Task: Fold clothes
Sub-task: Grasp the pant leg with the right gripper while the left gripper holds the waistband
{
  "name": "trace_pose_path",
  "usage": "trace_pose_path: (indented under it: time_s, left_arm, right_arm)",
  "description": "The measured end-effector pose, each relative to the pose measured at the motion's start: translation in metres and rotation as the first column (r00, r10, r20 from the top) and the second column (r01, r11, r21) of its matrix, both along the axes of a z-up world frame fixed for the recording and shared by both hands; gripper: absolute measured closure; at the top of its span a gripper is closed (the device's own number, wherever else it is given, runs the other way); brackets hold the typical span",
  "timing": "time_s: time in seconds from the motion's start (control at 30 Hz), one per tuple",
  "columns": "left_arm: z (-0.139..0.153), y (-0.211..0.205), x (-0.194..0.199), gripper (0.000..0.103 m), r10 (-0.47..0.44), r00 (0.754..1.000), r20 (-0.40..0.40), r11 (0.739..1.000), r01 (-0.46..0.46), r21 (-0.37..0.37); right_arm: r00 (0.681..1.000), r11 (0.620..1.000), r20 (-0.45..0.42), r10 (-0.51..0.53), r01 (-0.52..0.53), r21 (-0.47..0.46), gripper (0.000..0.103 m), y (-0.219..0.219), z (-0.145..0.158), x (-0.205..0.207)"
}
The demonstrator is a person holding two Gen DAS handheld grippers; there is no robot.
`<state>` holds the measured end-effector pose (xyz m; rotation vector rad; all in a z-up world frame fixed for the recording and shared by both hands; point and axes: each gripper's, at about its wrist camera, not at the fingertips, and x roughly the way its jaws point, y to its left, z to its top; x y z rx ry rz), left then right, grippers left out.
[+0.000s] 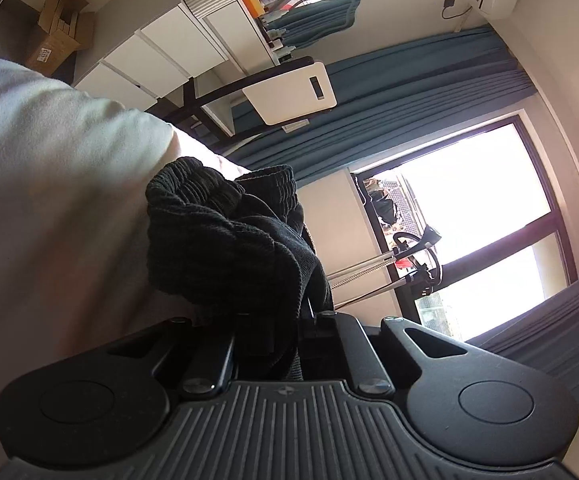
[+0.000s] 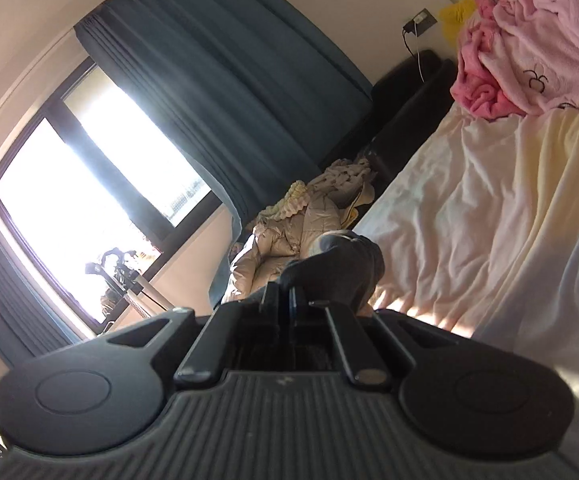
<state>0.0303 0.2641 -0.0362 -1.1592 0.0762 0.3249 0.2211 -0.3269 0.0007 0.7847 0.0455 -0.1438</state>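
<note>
- Left gripper is clamped on a black ribbed-knit garment, bunched above a cream bedsheet.
- Right gripper is clenched on dark grey cloth, likely the same garment, at the bed's edge.
- Best practice: draw both corners apart, taut and level, before laying flat.
- Open sheet lies clear; pink fleece pile sits well apart.

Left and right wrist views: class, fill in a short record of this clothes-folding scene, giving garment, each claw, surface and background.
garment: dark ribbed garment, bunched, elastic waistband showing
left claw: shut on dark ribbed garment
right claw: shut on dark cloth
surface: bed with pale sheet
on bed: pink fleece pile
background: blue curtains, bright window
</note>
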Motion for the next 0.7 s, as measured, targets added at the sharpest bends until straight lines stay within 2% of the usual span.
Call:
trace_pose_path:
  time_s: [0.1, 0.13, 0.17, 0.27, 0.3, 0.37, 0.4, 0.43, 0.5, 0.53, 0.6, 0.7]
  left_arm:
    - [-0.003, 0.005, -0.004, 0.093, -0.016, 1.0, 0.011, 1.0, 0.016, -0.016]
    - [-0.005, 0.007, -0.005, 0.093, -0.02, 1.0, 0.008, 0.999, 0.02, -0.026]
    - [-0.007, 0.008, -0.004, 0.093, -0.021, 1.0, 0.002, 0.999, 0.021, -0.028]
    - [-0.011, 0.008, 0.003, 0.093, -0.023, 0.999, -0.035, 1.0, 0.022, -0.015]
    - [-0.012, 0.008, 0.006, 0.093, -0.024, 0.999, -0.049, 1.0, 0.024, -0.006]
    - [-0.015, 0.007, 0.01, 0.092, -0.021, 0.998, -0.066, 1.0, 0.022, 0.015]
    - [-0.016, 0.007, 0.012, 0.092, -0.018, 0.997, -0.073, 1.0, 0.02, 0.024]
    - [-0.017, 0.006, 0.013, 0.092, -0.015, 0.997, -0.079, 0.999, 0.017, 0.033]
    - [-0.018, 0.005, 0.016, 0.092, -0.01, 0.996, -0.091, 0.999, 0.014, 0.046]
    - [-0.018, 0.004, 0.018, 0.092, -0.008, 0.995, -0.098, 0.999, 0.013, 0.052]
    - [-0.018, 0.003, 0.02, 0.092, -0.003, 0.994, -0.11, 0.998, 0.01, 0.065]
    - [-0.017, 0.002, 0.02, 0.087, -0.006, 0.992, -0.123, 0.996, 0.017, 0.084]
  right_arm:
    - [0.993, 0.995, 0.121, -0.003, 0.015, -0.098, 0.098, 0.012, 0.052, -0.023]
    - [0.991, 0.992, 0.13, -0.007, 0.023, -0.125, 0.097, 0.016, 0.066, -0.022]
    - [0.992, 0.987, 0.128, -0.013, 0.033, -0.155, 0.097, 0.018, 0.078, -0.019]
    - [0.998, 0.96, 0.023, -0.052, 0.057, -0.276, 0.096, 0.023, 0.09, 0.015]
    - [0.998, 0.951, -0.026, -0.063, 0.052, -0.306, 0.094, 0.021, 0.082, 0.03]
    - [0.978, 0.937, -0.193, -0.078, 0.006, -0.349, 0.093, 0.007, 0.049, 0.071]
    - [0.962, 0.949, -0.266, -0.063, -0.025, -0.315, 0.088, -0.005, 0.027, 0.084]
    - [0.939, 0.961, -0.34, -0.041, -0.057, -0.271, 0.079, -0.018, 0.005, 0.097]
    - [0.892, 0.982, -0.452, 0.0, -0.086, -0.17, 0.074, -0.047, -0.035, 0.105]
    - [0.875, 0.989, -0.484, -0.002, -0.071, -0.133, 0.073, -0.061, -0.053, 0.1]
    - [0.871, 0.996, -0.492, 0.0, -0.044, -0.079, 0.07, -0.084, -0.071, 0.081]
    - [0.887, 0.999, -0.462, 0.004, -0.018, -0.026, 0.065, -0.111, -0.078, 0.049]
